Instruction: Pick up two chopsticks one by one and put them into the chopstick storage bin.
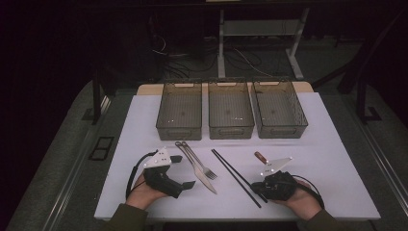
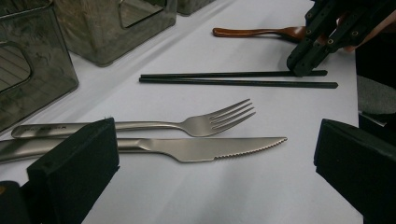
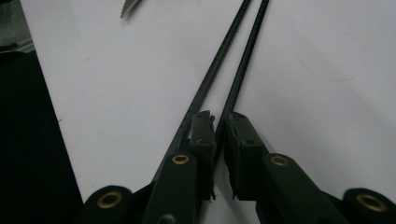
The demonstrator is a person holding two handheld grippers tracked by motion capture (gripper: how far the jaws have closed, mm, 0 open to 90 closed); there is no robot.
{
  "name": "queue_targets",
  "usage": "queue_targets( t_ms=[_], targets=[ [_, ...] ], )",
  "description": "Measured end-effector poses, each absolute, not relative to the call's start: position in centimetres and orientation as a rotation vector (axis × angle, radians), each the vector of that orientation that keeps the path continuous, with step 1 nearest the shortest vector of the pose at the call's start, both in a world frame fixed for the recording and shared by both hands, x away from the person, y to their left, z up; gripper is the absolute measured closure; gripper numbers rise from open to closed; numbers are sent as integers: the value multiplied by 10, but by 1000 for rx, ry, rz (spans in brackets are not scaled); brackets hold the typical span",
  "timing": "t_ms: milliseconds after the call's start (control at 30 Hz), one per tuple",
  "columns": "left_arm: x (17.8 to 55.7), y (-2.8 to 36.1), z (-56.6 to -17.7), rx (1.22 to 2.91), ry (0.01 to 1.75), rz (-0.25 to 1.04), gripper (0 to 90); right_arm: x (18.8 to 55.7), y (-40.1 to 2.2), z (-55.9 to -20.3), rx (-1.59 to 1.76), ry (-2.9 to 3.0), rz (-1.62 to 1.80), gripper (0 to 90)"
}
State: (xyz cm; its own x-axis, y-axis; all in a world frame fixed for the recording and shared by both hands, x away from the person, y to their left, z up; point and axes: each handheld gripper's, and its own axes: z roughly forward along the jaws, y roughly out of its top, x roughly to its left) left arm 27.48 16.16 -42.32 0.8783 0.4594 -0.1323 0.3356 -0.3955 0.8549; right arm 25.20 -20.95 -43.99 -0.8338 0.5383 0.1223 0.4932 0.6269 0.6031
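A pair of black chopsticks (image 1: 231,168) lies slantwise on the white table (image 1: 312,144). My right gripper (image 1: 255,186) sits at their near end. In the right gripper view its jaws (image 3: 218,123) stand almost together, pinching one chopstick (image 3: 243,60), while the other chopstick (image 3: 217,60) runs under the left jaw. A steel fork (image 2: 205,122) and a serrated knife (image 2: 210,148) lie side by side in front of my left gripper (image 2: 215,140), which stands open with nothing held. In the high view the left gripper (image 1: 184,171) rests just left of the cutlery.
Three clear bins (image 1: 179,131) (image 1: 230,131) (image 1: 280,131) stand in a row at the back of the table. A brown wooden spoon (image 1: 261,157) lies beside the right gripper's grey plate. The table's front edge is close under both hands.
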Motion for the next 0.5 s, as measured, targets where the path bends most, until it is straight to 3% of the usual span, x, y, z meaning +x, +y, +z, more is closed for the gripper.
queue_targets(
  t_ms=[500],
  targets=[
    [275, 162, -423, 2020, 577, 152, 0, 256, -214, -440, 929, 2690, 920, 841]
  ],
)
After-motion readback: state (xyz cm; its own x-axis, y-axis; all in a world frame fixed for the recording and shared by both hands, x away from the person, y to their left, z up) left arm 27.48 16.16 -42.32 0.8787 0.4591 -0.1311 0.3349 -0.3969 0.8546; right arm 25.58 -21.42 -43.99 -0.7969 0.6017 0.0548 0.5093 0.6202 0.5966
